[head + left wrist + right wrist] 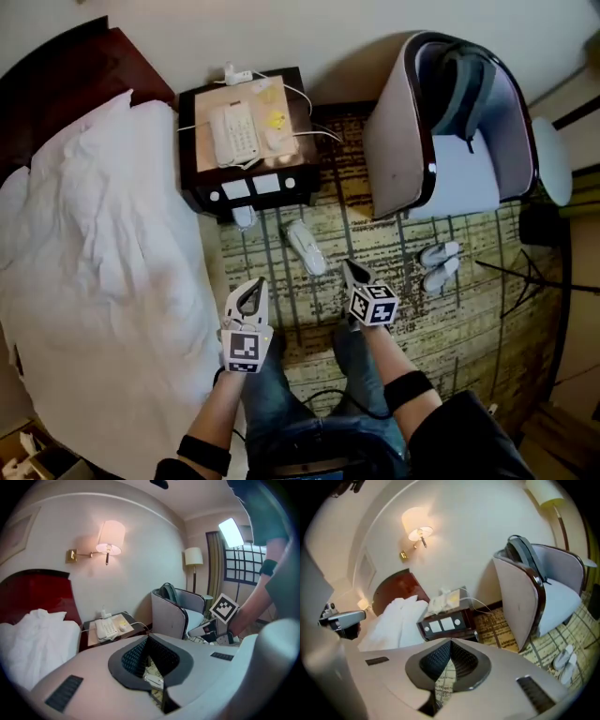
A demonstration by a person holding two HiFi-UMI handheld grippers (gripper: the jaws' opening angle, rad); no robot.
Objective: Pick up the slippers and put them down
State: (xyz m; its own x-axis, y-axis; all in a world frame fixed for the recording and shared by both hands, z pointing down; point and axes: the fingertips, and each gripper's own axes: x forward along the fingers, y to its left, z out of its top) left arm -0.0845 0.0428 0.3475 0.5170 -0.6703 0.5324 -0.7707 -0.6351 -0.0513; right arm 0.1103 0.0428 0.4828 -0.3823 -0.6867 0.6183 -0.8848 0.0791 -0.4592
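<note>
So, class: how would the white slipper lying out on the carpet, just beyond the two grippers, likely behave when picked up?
The slipper looks thin and flat: probably light, and likely to droop if pinched at one end. Flat-soled, it should not roll. Pushed over the patterned carpet, it may drag.

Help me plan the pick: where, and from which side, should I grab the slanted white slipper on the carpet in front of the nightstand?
Probably pinch the slipper across its narrow width near the middle, coming straight down from above. It lies flat on the carpet, long and thin, angled away from the nightstand, so turn the jaws crosswise to its length.
</note>
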